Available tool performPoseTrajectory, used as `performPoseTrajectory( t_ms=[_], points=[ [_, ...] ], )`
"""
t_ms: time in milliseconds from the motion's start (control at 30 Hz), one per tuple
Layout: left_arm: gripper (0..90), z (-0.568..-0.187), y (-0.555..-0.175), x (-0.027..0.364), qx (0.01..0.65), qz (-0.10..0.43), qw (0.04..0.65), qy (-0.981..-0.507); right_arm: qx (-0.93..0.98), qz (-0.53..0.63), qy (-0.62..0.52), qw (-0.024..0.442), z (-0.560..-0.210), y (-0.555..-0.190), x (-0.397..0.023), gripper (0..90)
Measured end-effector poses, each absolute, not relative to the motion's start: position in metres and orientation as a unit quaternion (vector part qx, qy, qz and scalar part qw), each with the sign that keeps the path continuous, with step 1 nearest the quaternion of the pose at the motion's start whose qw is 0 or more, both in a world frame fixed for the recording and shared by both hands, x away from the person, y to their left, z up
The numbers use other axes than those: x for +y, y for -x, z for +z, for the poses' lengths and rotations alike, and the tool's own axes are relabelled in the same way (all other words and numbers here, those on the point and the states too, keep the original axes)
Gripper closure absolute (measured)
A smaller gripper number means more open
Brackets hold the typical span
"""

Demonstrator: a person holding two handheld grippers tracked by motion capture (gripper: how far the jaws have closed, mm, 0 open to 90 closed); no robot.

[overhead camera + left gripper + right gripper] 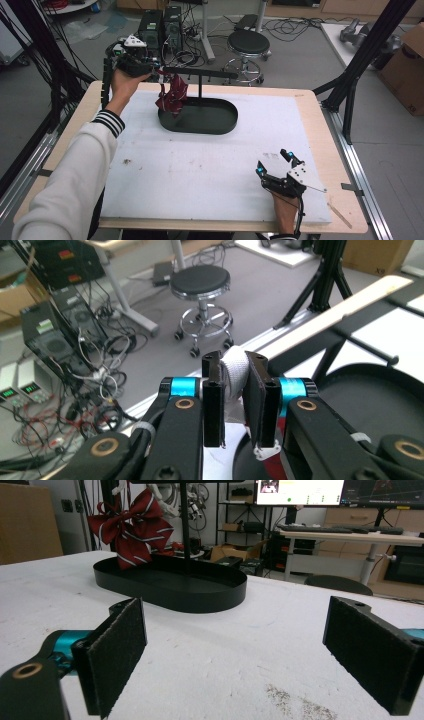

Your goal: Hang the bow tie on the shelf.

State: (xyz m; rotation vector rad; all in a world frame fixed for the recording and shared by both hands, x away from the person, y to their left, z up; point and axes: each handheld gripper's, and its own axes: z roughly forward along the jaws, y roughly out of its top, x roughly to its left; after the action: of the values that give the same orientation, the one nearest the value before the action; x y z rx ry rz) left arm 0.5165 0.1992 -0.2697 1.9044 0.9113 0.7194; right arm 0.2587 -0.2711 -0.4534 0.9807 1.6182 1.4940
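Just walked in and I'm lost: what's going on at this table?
A person works with two handheld claws. The left claw is shut on the white strap of a red striped bow, holding it by the black stand over the oval tray. The right claw rests open on the white mat, holding nothing.

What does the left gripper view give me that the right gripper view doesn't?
Left gripper view alone: the left gripper with its jaws shut on the bow's white strap, the stool and the floor cables. Right gripper view alone: the right gripper with jaws wide open and nothing between them, low over the white mat, and the red striped bow hanging. Both: the black oval tray and the stand's post.
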Motion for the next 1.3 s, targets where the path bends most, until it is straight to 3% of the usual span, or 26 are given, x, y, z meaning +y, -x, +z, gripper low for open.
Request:
performPoseTrajectory(
  t_ms=[467,533,567,600,700,767,800,933,1067,1300],
  points=[
    [70.3,-0.285,-0.515,0.204,0.380,0.273,0.441,-0.766,0.627,0.581,-0.378,0.355,-0.454,-0.259,-0.271,9.4],
    [56.5,-0.285,-0.514,0.205,0.390,0.278,0.440,-0.760,0.628,0.581,-0.378,0.355,-0.453,-0.259,-0.271,9.4],
    [56.5,-0.285,-0.514,0.206,0.395,0.278,0.444,-0.755,0.628,0.581,-0.378,0.355,-0.453,-0.259,-0.271,9.4],
    [47.2,-0.286,-0.513,0.207,0.400,0.275,0.450,-0.750,0.628,0.580,-0.377,0.355,-0.454,-0.259,-0.271,9.4],
    [41.3,-0.288,-0.512,0.210,0.400,0.268,0.462,-0.745,0.628,0.580,-0.374,0.359,-0.453,-0.259,-0.271,9.4],
    [31.0,-0.290,-0.511,0.212,0.392,0.264,0.474,-0.743,0.627,0.580,-0.377,0.358,-0.453,-0.259,-0.271,9.4],
    [31.0,-0.291,-0.509,0.214,0.387,0.264,0.482,-0.741,0.627,0.580,-0.377,0.358,-0.453,-0.259,-0.271,9.4],
    [16.6,-0.296,-0.502,0.224,0.360,0.248,0.518,-0.735,0.629,0.579,-0.379,0.355,-0.453,-0.258,-0.271,9.4],
    [13.7,-0.307,-0.485,0.236,0.327,0.247,0.564,-0.716,0.627,0.579,-0.378,0.358,-0.453,-0.259,-0.271,9.4],
    [13.6,-0.334,-0.447,0.260,0.311,0.243,0.581,-0.712,0.628,0.578,-0.377,0.360,-0.453,-0.259,-0.271,9.4]
  ],
)
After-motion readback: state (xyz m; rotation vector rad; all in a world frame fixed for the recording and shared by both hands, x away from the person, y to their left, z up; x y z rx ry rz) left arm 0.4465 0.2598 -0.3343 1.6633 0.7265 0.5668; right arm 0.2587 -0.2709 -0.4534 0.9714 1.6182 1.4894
